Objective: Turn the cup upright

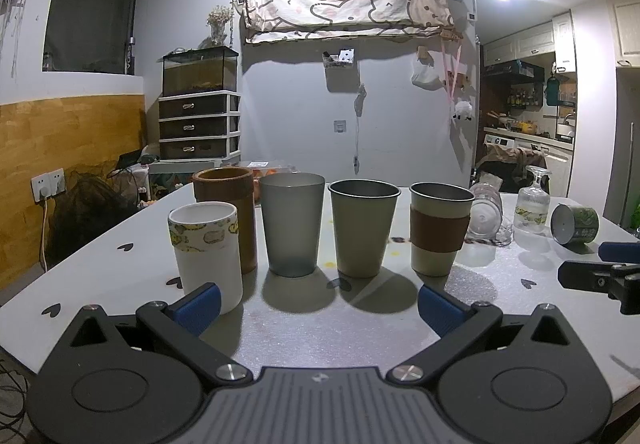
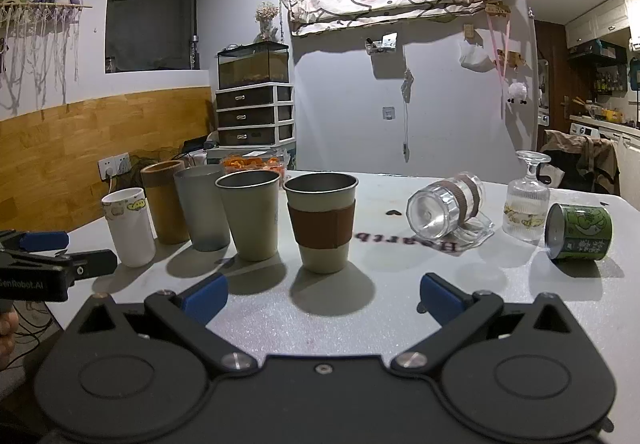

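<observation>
A clear glass mug (image 2: 444,210) with a brown band lies on its side on the white table (image 2: 360,324); it also shows in the left wrist view (image 1: 486,212). A stemmed glass (image 2: 526,200) stands upside down beside it. A green printed cup (image 2: 580,230) lies on its side at the right. Several cups stand upright in a row: white (image 2: 128,226), brown (image 2: 164,200), grey (image 2: 204,206), beige (image 2: 252,214), and beige with a brown sleeve (image 2: 322,220). My right gripper (image 2: 322,298) is open and empty before the sleeved cup. My left gripper (image 1: 318,304) is open and empty before the row.
A box of orange items (image 2: 256,164) sits at the table's far edge. A drawer unit (image 2: 254,116) with a tank on top stands by the back wall. The table's left edge (image 1: 80,256) is near the white cup.
</observation>
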A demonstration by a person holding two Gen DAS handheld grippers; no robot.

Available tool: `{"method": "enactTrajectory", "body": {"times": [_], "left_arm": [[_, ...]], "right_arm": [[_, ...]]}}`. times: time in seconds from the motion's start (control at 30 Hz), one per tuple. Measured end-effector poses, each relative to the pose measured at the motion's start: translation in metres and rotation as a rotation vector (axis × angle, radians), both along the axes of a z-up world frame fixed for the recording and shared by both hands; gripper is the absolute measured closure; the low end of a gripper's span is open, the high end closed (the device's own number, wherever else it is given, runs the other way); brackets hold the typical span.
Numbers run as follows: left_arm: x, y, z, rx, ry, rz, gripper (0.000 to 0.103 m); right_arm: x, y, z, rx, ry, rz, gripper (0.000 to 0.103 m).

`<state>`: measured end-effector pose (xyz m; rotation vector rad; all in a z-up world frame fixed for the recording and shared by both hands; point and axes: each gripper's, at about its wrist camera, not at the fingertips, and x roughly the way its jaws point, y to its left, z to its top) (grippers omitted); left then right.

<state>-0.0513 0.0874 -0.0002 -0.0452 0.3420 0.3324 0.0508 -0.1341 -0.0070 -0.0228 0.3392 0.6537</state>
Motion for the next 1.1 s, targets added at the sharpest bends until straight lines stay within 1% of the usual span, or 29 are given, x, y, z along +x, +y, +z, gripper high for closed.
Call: {"method": "enactTrajectory", "body": {"times": [1.1], "left_arm": [[0.0001,-0.0003,0.0012,-0.002,0.001,-0.002,0.0]], "right_arm": [[-0.0037,-0.0022,0.0017,0.008,-0.011,-0.001,0.0]]}}
